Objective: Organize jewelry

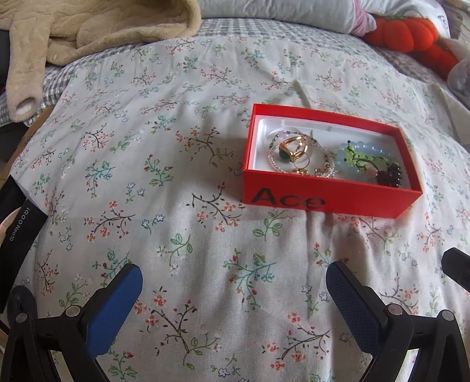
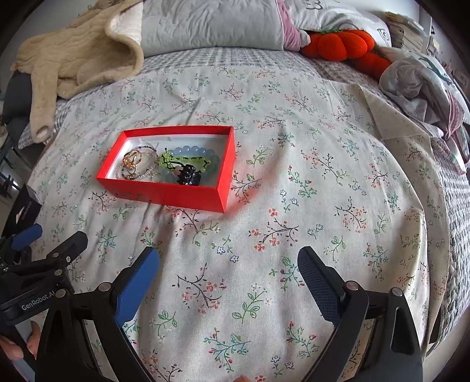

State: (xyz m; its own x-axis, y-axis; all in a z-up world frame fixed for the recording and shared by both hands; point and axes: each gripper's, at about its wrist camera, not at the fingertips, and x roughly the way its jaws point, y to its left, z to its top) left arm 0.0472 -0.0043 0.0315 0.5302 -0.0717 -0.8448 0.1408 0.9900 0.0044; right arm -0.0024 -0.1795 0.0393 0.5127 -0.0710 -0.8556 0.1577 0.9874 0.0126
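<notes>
An open red box [image 1: 329, 199] marked "Ace" lies on the floral bedspread; it also shows in the right wrist view [image 2: 164, 192]. Inside lie gold rings [image 1: 295, 150], a thin beaded chain [image 1: 323, 170], a pale blue bead bracelet [image 1: 367, 150], a green bead bracelet [image 1: 357, 157] and a dark bead cluster [image 1: 390, 176]. The same pieces show in the right wrist view: rings [image 2: 132, 160], blue bracelet [image 2: 199, 152], dark cluster [image 2: 189, 174]. My left gripper [image 1: 233, 282] is open and empty, short of the box. My right gripper [image 2: 227, 264] is open and empty, to the box's right and nearer.
A beige fleece garment [image 2: 73, 55] lies at the far left. Grey pillows [image 2: 211, 23] and orange pumpkin plushes [image 2: 343, 44] sit at the back. Crumpled cloth [image 2: 417, 82] is at the far right. A black phone box [image 1: 17, 232] lies at the left edge.
</notes>
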